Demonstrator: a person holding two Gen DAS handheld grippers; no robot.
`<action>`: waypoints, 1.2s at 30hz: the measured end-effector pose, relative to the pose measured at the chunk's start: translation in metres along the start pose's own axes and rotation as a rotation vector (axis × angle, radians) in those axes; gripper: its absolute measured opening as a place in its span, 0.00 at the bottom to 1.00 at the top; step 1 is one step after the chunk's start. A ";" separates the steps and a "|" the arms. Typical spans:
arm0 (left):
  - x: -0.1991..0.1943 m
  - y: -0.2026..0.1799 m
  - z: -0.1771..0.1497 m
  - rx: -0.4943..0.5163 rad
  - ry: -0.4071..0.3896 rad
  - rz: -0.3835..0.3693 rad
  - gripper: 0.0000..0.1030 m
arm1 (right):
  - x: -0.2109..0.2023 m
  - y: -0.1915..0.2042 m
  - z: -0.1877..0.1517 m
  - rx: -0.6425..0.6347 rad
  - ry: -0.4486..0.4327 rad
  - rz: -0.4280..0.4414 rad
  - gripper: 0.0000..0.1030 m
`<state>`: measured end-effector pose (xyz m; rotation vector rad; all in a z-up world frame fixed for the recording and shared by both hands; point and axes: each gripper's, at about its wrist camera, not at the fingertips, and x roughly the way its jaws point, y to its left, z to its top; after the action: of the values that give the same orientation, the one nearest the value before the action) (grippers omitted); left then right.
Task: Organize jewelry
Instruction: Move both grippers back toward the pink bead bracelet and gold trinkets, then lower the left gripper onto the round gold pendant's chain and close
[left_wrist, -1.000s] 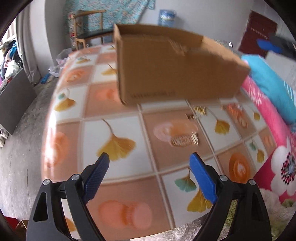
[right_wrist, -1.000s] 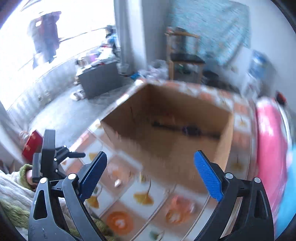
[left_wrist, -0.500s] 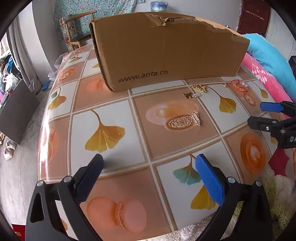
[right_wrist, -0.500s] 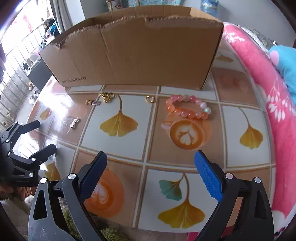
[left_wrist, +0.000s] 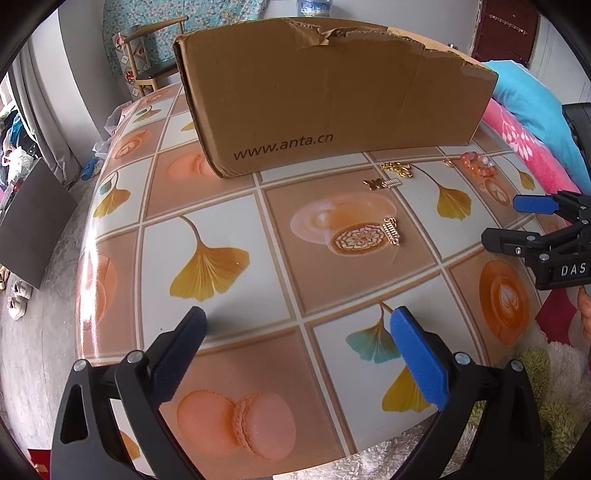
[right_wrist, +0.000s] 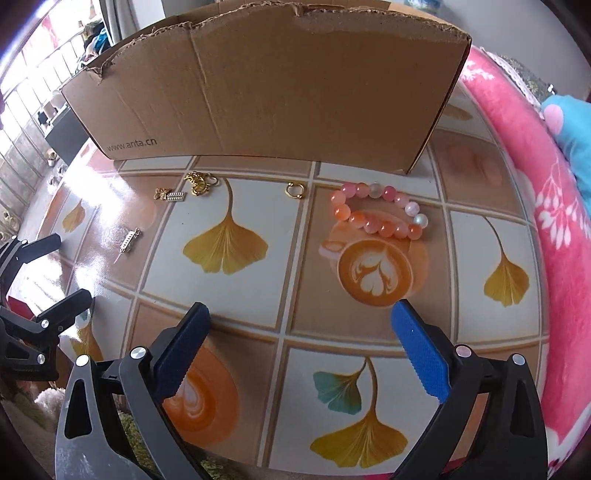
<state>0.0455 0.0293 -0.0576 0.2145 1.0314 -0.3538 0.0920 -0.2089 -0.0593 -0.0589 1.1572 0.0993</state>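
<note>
Cardboard landmark: brown corrugated cardboard box (right_wrist: 266, 85) with a torn top rim and a printed web address on its near wall, standing at the far side of the glossy tiled tabletop (right_wrist: 369, 373) printed with ginkgo leaves and coffee cups.
Bead bracelet: pink, orange and milky round-bead bracelet (right_wrist: 376, 214), lying flat just in front of the box's right end; probably the heaviest piece, the beads hard and smooth, the loop floppy. Judged best hold: across one strand of beads, not the whole ring.
Gold ring: small open gold hoop (right_wrist: 294, 190), in front of the box's middle, left of the bracelet and apart from it; light, stiff, thin, likely to skid on the shiny top.
Gold charm: ornate gold openwork pendant (right_wrist: 200, 182), just in front of the box's left half; light and rigid, with edges that offer a pinch.
Butterfly clip: tiny gold butterfly with a toothed bar (right_wrist: 169, 194), just left of the charm; very light, low-lying, hard to get under.
Silver comb clip: small pale toothed clip (left_wrist: 391, 230), farthest out from the box's front wall, on a brown tile; flat and slippery, so a pinch across its narrow width seems safest.
Left gripper (left_wrist: 295, 354): blue pads spread fully, having just finished widening, nothing between them, above the near tiles well short of the box.
Right gripper (right_wrist: 301, 343): pads set wide, empty, near side of the bracelet.
Stage: none of the jewelry is lifted yet.
</note>
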 end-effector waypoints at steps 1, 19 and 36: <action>0.000 0.000 0.000 0.001 -0.002 0.000 0.95 | 0.001 0.000 0.000 0.000 -0.007 0.000 0.92; -0.024 -0.007 0.011 0.029 -0.130 -0.120 0.92 | -0.044 0.007 0.020 0.008 -0.198 0.216 0.84; 0.004 -0.033 0.040 0.078 -0.064 -0.185 0.17 | -0.015 0.001 0.025 0.024 -0.142 0.244 0.46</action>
<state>0.0662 -0.0151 -0.0411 0.1766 0.9774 -0.5661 0.1088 -0.2060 -0.0352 0.1097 1.0198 0.3007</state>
